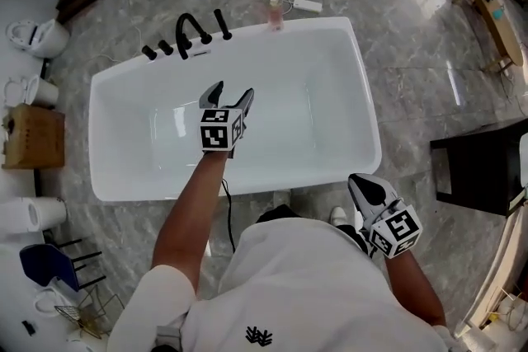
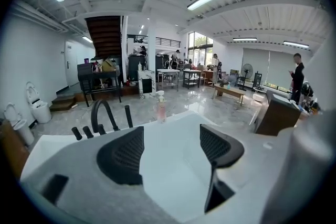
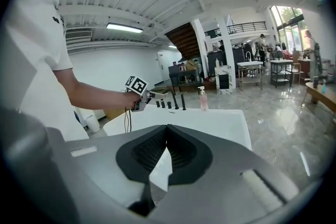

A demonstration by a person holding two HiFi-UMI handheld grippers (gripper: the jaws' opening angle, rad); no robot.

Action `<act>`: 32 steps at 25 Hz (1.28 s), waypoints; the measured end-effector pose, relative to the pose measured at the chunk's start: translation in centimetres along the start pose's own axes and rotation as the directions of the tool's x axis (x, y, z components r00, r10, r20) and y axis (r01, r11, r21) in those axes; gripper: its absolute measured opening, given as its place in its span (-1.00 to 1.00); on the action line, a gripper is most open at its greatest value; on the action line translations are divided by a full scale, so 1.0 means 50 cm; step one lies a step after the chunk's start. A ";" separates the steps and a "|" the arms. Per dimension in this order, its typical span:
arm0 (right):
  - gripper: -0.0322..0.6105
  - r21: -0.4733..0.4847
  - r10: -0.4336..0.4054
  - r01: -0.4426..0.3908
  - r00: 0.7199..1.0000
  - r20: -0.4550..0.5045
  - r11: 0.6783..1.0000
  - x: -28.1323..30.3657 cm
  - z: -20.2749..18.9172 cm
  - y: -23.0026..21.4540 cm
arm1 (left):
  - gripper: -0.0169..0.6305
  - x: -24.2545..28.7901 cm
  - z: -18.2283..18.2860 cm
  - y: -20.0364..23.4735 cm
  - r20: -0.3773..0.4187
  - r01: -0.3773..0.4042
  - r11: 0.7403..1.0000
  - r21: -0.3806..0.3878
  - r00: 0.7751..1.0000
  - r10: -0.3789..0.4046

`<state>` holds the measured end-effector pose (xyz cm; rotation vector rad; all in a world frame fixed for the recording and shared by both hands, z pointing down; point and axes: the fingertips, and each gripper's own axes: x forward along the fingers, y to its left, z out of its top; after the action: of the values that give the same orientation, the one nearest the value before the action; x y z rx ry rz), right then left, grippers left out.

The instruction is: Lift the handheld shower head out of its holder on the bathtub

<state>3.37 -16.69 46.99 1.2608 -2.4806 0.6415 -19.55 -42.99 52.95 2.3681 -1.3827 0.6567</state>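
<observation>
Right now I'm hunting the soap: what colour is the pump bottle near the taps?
Pink bottle, clearest in head view.

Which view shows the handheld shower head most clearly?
The left gripper view: the handheld shower head stands upright on the bathtub rim, side-on, beside the arched spout. The head view shows it foreshortened from above; the right gripper view shows it small and distant.

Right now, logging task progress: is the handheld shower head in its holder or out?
In. The handheld shower head stands upright on the bathtub rim beside the faucet; the open left gripper holds nothing.
</observation>
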 end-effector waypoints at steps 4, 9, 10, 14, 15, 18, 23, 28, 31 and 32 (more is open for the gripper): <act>-0.86 0.028 -0.057 0.058 0.998 -0.027 0.998 0.034 0.006 -0.008 | 0.09 0.103 0.012 0.093 -0.010 -0.013 1.000 -0.005 1.000 0.012; -0.86 0.035 -0.090 0.093 0.993 -0.078 0.995 0.077 0.006 -0.015 | 0.08 0.238 0.015 0.204 -0.030 -0.053 0.998 -0.027 0.998 0.052; -0.86 0.035 -0.092 0.095 0.992 -0.090 0.995 0.087 0.006 -0.015 | 0.08 0.264 0.014 0.227 -0.036 -0.064 0.998 -0.028 0.997 0.063; -0.86 0.037 -0.094 0.100 0.986 -0.141 0.994 0.123 -0.006 -0.020 | 0.06 0.356 0.007 0.307 -0.060 -0.101 0.995 -0.018 0.993 0.100; -0.86 0.043 -0.097 0.104 0.984 -0.150 0.994 0.132 -0.010 -0.025 | 0.06 0.378 0.003 0.323 -0.066 -0.108 0.994 -0.016 0.992 0.106; -0.86 0.060 -0.101 0.113 0.980 -0.172 0.992 0.160 -0.022 -0.044 | 0.06 0.441 -0.015 0.362 -0.085 -0.121 0.993 -0.014 0.989 0.119; -0.86 0.070 -0.092 0.110 0.971 -0.219 0.991 0.198 -0.048 -0.071 | 0.05 0.541 -0.037 0.416 -0.112 -0.134 0.991 -0.006 0.985 0.133; -0.86 0.114 -0.075 0.108 0.961 -0.267 0.988 0.221 -0.097 -0.071 | 0.01 0.621 -0.037 0.473 -0.117 -0.166 0.986 0.003 0.979 0.166; -0.86 0.114 -0.068 0.106 0.952 -0.299 0.988 0.235 -0.121 -0.076 | 0.01 0.661 -0.035 0.499 -0.113 -0.177 0.984 0.004 0.978 0.177; -0.86 0.116 -0.068 0.107 0.950 -0.303 0.987 0.240 -0.126 -0.081 | 0.01 0.673 -0.034 0.508 -0.110 -0.184 0.983 0.001 0.977 0.183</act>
<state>0.07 -23.85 58.70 1.2096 -2.1541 0.9115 -27.88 -78.88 73.52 2.1783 -1.5637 0.8151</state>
